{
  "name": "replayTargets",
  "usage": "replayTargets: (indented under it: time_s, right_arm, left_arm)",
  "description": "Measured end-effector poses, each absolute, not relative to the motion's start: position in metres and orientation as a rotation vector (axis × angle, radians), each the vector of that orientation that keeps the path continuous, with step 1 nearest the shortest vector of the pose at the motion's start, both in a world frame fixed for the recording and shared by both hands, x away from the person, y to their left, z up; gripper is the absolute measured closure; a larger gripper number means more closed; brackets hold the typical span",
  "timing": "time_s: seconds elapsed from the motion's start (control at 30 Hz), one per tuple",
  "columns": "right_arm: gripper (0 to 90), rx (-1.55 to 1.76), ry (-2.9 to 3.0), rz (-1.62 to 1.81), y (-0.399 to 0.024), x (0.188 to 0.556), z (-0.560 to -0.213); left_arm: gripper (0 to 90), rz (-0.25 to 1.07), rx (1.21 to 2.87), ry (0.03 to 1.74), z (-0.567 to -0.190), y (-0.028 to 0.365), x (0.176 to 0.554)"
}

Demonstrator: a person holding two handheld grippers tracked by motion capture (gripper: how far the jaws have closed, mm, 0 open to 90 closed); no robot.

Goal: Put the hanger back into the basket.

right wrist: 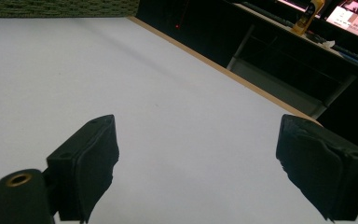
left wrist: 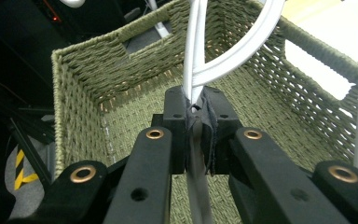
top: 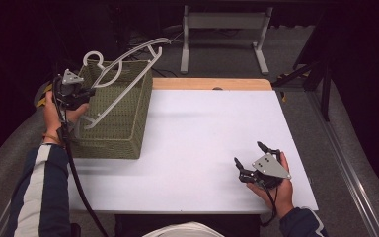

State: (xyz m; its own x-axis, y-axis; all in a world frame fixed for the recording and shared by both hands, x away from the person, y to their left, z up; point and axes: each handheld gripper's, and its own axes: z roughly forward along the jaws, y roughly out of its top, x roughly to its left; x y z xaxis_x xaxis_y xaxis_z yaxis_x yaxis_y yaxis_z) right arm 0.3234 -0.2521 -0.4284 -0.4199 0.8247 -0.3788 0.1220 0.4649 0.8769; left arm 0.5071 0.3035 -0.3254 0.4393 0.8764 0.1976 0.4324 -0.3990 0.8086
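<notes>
We have the white plastic clothes hanger (top: 123,74) clamped in the left gripper (left wrist: 195,112), whose jaws are closed tight on a thin bar of the hanger, with the pads pressing from both sides. The hanger stands tilted: its lower part is already inside the olive-green woven rectangular basket (top: 128,140) at the left edge of the white table (top: 202,143), and its hook and upper arm rise above the far rim. In the left gripper view the basket floor lies straight under the jaws, so we judge that the step in hand is to lay the hanger down into the basket.

To do this well, we should lower the left hand slowly and tip the hanger flatter while it goes down, so the long arm passes inside the far wall and does not catch in the handle cut-out. The hanger looks wider than the basket, so it will probably rest slanted against a wall; we should open the jaws only when its lower end sits on the floor, otherwise it may tip out.

The right gripper (top: 256,163) rests near the right front corner of the table, its jaws wide apart and holding nothing. If the light basket slides, it could come over and steady the rim
</notes>
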Motion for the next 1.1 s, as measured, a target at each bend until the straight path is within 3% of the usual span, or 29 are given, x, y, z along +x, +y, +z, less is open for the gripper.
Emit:
replayTargets:
  time_s: [0.37,0.73,0.83,0.93,1.07,1.1]
  right_arm:
    - [13.5,0.790,1.842,1.008,-0.252,0.323,-0.428]
    - [13.5,0.786,1.856,1.007,-0.251,0.323,-0.429]
    - [13.6,0.791,1.862,1.010,-0.251,0.324,-0.429]
    - [13.6,0.789,1.865,1.008,-0.251,0.324,-0.429]
    - [13.6,0.790,1.871,1.007,-0.251,0.324,-0.429]
    - [13.6,0.791,1.872,1.008,-0.251,0.324,-0.429]
  left_arm:
    - [81.1,0.813,1.998,1.165,-0.337,0.309,0.518]
    - [80.4,0.905,2.137,1.196,-0.346,0.311,0.522]
    - [79.3,0.878,2.166,1.215,-0.349,0.313,0.525]
    - [74.8,0.838,2.276,1.201,-0.357,0.313,0.531]
    - [63.4,0.834,2.253,1.273,-0.361,0.316,0.535]
    - [64.7,0.822,2.237,1.251,-0.359,0.317,0.533]
